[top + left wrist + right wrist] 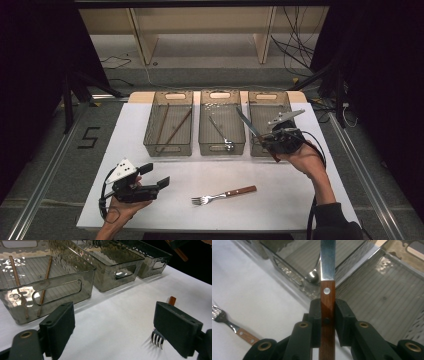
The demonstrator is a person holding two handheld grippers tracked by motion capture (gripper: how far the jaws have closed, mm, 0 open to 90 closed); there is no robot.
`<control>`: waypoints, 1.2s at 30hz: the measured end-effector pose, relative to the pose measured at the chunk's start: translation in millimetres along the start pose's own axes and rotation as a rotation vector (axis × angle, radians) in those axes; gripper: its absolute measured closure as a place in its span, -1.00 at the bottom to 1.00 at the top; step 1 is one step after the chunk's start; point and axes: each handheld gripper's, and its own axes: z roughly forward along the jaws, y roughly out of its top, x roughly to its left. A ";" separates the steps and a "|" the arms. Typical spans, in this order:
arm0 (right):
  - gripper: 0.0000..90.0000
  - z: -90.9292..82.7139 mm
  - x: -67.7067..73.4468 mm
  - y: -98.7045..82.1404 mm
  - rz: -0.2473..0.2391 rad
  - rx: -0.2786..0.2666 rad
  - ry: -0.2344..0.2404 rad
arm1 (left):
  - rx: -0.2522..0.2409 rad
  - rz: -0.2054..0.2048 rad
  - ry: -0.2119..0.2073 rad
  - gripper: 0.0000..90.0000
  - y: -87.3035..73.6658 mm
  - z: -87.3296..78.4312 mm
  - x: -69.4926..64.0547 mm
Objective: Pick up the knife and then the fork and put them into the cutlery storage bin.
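Left gripper [155, 176]: sitting at the lower left of the high view, its 2 black jaws standing wide apart with nothing between them; in the left gripper view the blocky matte pads [60, 326] are framing bare white table.
Fork [224, 195]: lying flat on the table at lower centre of the high view, steel tines pointing left, brown wooden handle pointing right; the left gripper view is catching just its tines [157, 338] and handle tip beside the right-hand pad.
Table [280, 205]: showing as a smooth white board.
Right gripper [267, 142]: clamping the knife [250, 126] at the right of the high view, jaws closed on the handle.
Knife close up: the right gripper view is showing a reddish wooden handle [327, 302] with a round steel rivet, pinched between both pads, and a flat shiny blade rising to the top edge.
Knife position: hanging above the near edge of the right bin [280, 105], blade slanting to the upper left.
Bins: 3 smoky translucent plastic bins with rippled walls and slotted handles are sitting in a row across the middle of the high view.
Middle bin [239, 125]: holding a metal spoon [220, 131].
Left bin [150, 135]: holding 2 brown chopsticks [175, 131].
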 end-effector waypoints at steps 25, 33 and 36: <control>0.71 14.3 -47.2 13.5 0.160 -0.005 -0.078 | 0.001 -0.002 0.000 -0.63 0.1 0.6 0.3; 0.71 20.0 -55.1 17.9 0.198 -0.006 -0.082 | 0.001 -0.001 0.000 -0.63 0.2 0.5 0.4; 0.71 21.0 -58.0 20.3 0.215 -0.011 -0.084 | 0.002 -0.001 0.000 -0.63 0.3 0.6 0.3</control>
